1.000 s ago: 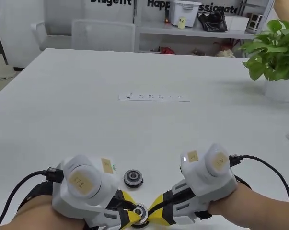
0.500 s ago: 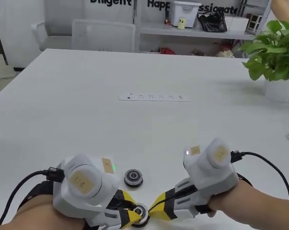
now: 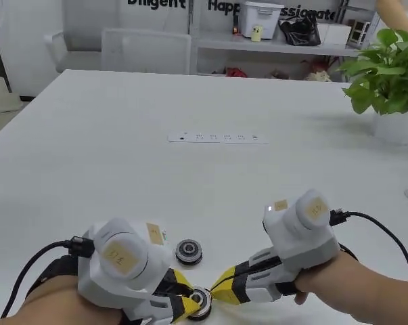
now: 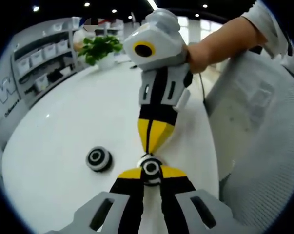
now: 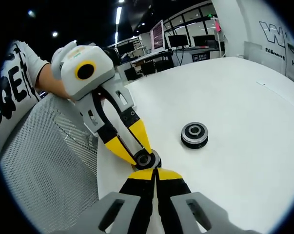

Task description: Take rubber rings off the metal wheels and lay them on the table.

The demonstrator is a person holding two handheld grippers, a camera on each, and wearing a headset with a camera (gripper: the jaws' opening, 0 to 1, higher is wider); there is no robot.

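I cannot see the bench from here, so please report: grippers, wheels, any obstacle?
Left gripper shut on small silver metal wheel at near edge of white table. Right gripper shut, tips at its rim. Second black-ringed metal wheel lies apart, not blocking.

My left claw (image 3: 182, 302) and right claw (image 3: 222, 285) meet tip to tip at a metal wheel (image 3: 199, 299) near the white table's (image 3: 122, 156) front edge. A second wheel (image 3: 188, 250) lies just beyond. A power strip (image 3: 217, 137) sits farther off, and a potted plant (image 3: 386, 74) stands far right.

Glossy metal wheel (image 3: 188, 250) rests on a smooth white table (image 3: 122, 169).
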